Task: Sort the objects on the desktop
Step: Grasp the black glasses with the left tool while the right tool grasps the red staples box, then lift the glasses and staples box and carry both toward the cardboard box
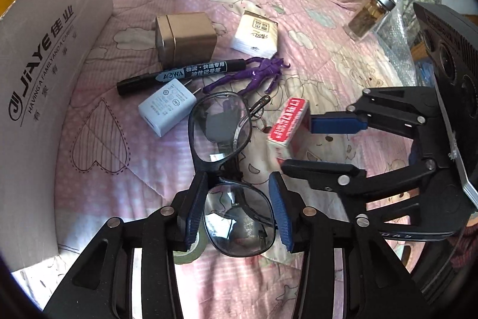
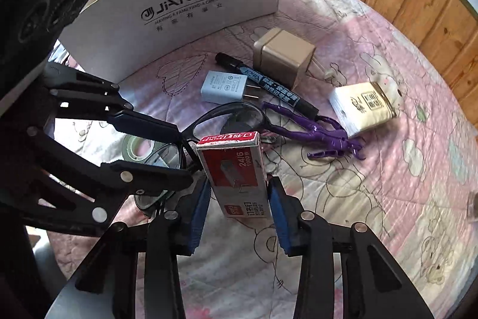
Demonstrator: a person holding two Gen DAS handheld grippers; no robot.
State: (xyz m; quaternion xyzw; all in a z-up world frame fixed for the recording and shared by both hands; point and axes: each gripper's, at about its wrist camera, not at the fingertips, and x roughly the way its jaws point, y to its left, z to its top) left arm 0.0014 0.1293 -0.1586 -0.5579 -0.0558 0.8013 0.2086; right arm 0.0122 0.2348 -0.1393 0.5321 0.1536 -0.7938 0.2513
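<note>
A: Left wrist view first, biggest thing: the white cardboard box [image 1: 56, 73] stands well off to the left of the left claw [image 1: 237, 214], open at the top. I take that to be where the sorted things go.

B: And the pink quilt [image 1: 313, 56] carries everything else. What sits between the left claw's fingers?

A: The glasses [image 1: 222, 157]. The near lens lies between the two blue pads [image 1: 195, 213], which stand spread with a gap on the right side. So that claw is released, straddling the frame, not pinching it.

B: In the right wrist view the right claw [image 2: 237, 216] brackets the staple box [image 2: 236, 172] the same way. The pads sit just beside its long sides; I see slivers of gap, so I judge it released, closing not yet done.

A: Ahead of both claws lie the gold tin [image 1: 185, 36], the tissue pack [image 1: 257, 33], the black marker [image 1: 182, 75], the white charger [image 1: 167, 108] and the purple toy figure [image 1: 257, 73]. A tape roll [image 1: 191, 247] peeps out under the left claw's left finger.

B: Step in hand, then: both claws lined up for a pick.

A: Next move calls for squeezing. The glasses frame is thin and the lens slick, so the left claw should close gently on the rim, then lift and swing left toward the box.
</note>
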